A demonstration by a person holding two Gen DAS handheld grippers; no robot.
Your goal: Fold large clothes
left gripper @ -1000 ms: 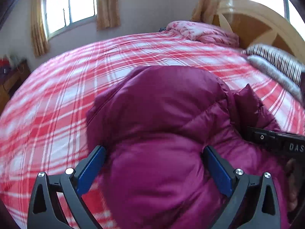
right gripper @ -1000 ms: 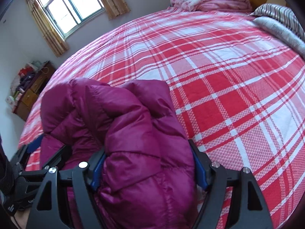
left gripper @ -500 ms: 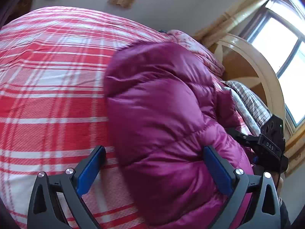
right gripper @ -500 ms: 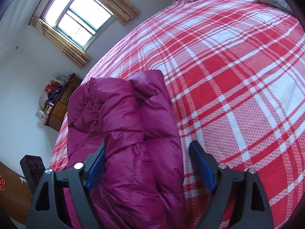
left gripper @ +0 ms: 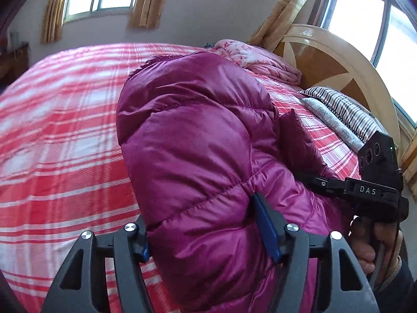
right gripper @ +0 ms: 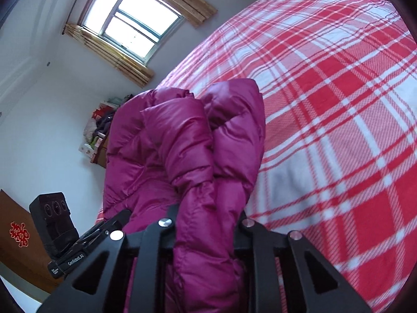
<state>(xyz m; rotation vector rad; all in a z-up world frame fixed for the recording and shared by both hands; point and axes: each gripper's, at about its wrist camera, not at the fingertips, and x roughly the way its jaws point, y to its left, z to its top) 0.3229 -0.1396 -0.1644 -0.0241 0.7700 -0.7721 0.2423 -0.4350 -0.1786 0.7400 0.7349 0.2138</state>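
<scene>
Bed (left gripper: pixel 65 135): fills most of both my views; red and white plaid cover, spread flat.
Headboard (left gripper: pixel 336 62): pale wood, arched, at the far right in my left view.
Windows: one (right gripper: pixel 130 28) with wooden-slat blinds on the far wall; bright daylight.
Jacket (left gripper: pixel 198 161): magenta puffer, quilted and shiny, bunched into a thick roll. It sits on the near part of the bed, lifted at my end between both tools, its far end towards the pink bedding.
Pink bedding (left gripper: pixel 258 57): crumpled heap by the headboard, behind the jacket.
Pillows (left gripper: pixel 341 112): striped one against the headboard, a pale patterned one just beside it.
Dresser (right gripper: pixel 100 140): in the far corner under the window, cluttered top; items too small to name.
Left tool (left gripper: pixel 206 237): jaws closing, blue pads pressed into a fat fold of the jacket; I read it as grasping.
Right tool (right gripper: pixel 206 224): jaws closing, pinched narrow around a bundled fold of the jacket; pads buried in fabric.
Hand (left gripper: pixel 372 245): wrapped around the right tool's grip, seen low right in my left view.
</scene>
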